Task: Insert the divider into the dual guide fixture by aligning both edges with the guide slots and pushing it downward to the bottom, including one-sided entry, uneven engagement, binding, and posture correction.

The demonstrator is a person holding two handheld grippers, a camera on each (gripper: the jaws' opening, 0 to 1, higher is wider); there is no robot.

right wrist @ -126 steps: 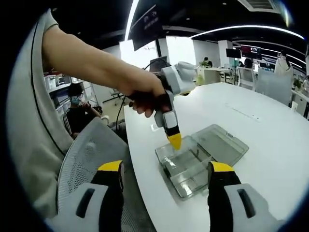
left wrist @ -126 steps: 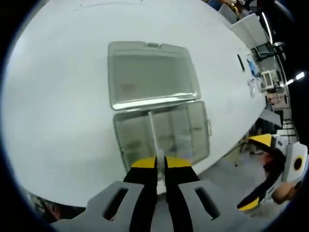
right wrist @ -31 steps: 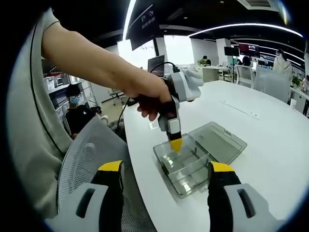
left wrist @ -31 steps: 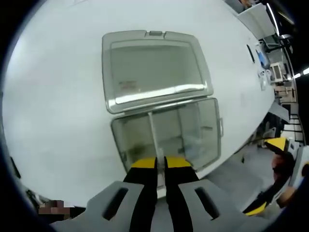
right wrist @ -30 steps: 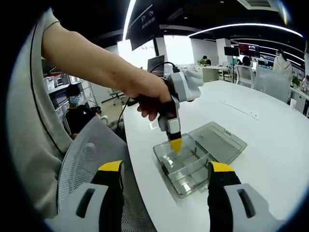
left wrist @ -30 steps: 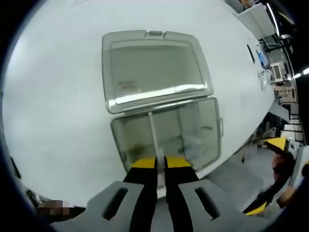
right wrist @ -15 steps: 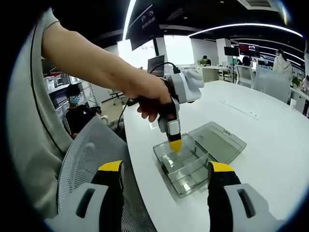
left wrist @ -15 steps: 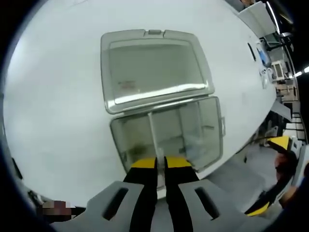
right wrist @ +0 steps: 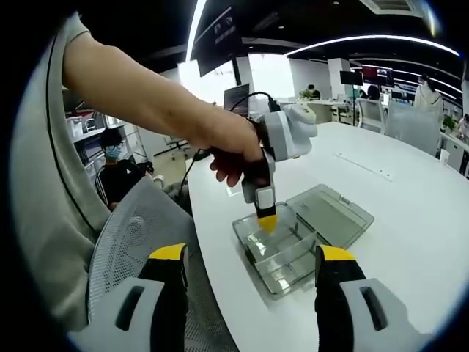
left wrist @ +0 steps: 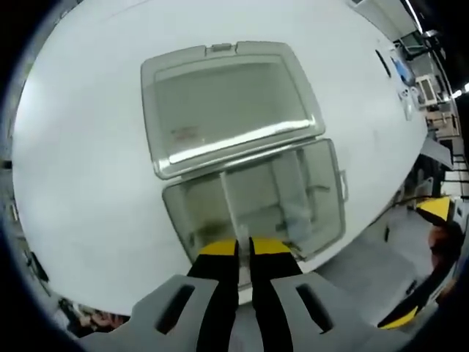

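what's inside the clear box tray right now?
Inside the clear box: a thin translucent divider, held by the shut left gripper, plus further clear partition walls. The divider's near end is covered by the jaws, so how deep it sits there can't be seen.

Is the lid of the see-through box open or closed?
Open. The lid is flipped right back and lies flat on the white table, beside the box's tray, so you can look straight into the compartments.

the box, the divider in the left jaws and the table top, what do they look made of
Box with open lid: clear, glossy, probably hard plastic; the table shows through and the rims glint. Divider, held by the left gripper: thin, translucent whitish sheet, likely the same plastic. Table: smooth matte white, perhaps laminate.
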